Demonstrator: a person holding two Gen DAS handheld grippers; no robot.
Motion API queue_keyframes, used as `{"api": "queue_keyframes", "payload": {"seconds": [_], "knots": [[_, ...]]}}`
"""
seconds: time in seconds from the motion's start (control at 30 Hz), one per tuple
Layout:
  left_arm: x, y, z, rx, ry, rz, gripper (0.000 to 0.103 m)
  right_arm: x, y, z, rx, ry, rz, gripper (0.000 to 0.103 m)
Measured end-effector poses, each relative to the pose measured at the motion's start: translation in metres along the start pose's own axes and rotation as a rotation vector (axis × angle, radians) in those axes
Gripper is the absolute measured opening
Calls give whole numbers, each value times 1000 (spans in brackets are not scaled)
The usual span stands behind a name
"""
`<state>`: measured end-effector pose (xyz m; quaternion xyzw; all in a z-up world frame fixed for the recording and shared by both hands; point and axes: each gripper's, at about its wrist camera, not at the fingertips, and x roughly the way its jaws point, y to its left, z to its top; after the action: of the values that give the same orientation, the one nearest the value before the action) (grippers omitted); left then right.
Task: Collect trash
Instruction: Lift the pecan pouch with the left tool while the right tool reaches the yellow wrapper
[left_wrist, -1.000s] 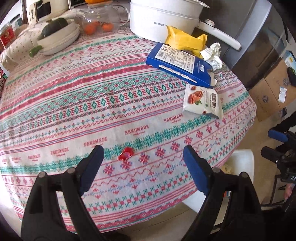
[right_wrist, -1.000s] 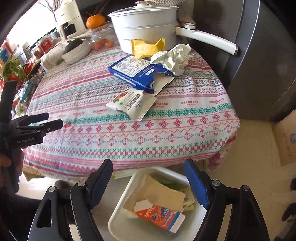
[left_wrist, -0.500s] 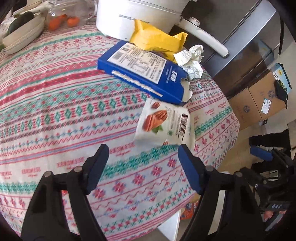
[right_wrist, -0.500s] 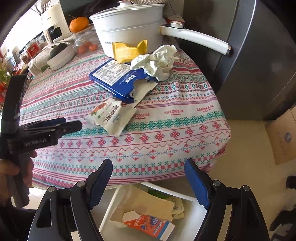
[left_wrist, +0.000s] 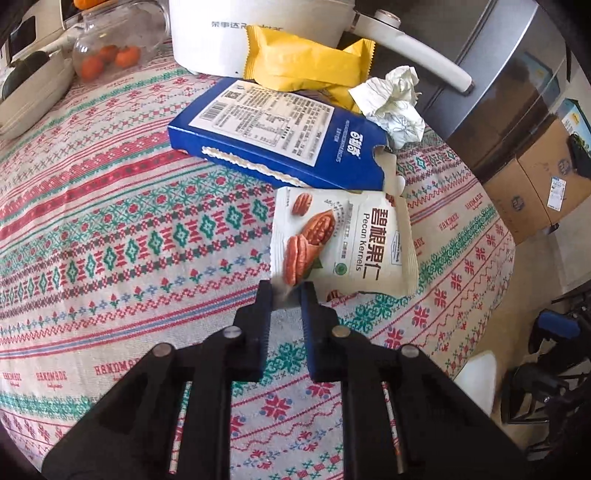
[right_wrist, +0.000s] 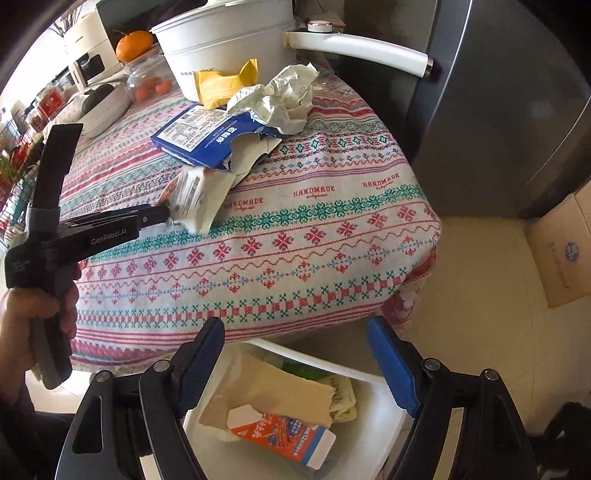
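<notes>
The pecan bag (left_wrist: 343, 240), pinched at its corner by the left gripper (left_wrist: 287, 295) near the counter edge, should be lifted slowly to the bin (right_wrist: 391, 417) under the wide-open right gripper (right_wrist: 295, 365).

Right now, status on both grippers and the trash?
Left gripper shut on pecan kernels packet corner. Right gripper open, empty, over white bin. Blue box touching packet's far edge.
</notes>
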<state>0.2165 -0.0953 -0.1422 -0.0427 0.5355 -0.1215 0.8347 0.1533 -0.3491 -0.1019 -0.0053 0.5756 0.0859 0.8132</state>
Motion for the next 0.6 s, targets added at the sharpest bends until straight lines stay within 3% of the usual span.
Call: {"api": "queue_keyframes", "payload": {"seconds": [0.2, 0.6], "knots": [[-9, 4, -7, -32, 2, -8, 9, 4, 5, -1, 2, 3, -8, 81], [-82, 51, -29, -86, -77, 16, 9, 2, 19, 2, -4, -15, 3, 81]]}}
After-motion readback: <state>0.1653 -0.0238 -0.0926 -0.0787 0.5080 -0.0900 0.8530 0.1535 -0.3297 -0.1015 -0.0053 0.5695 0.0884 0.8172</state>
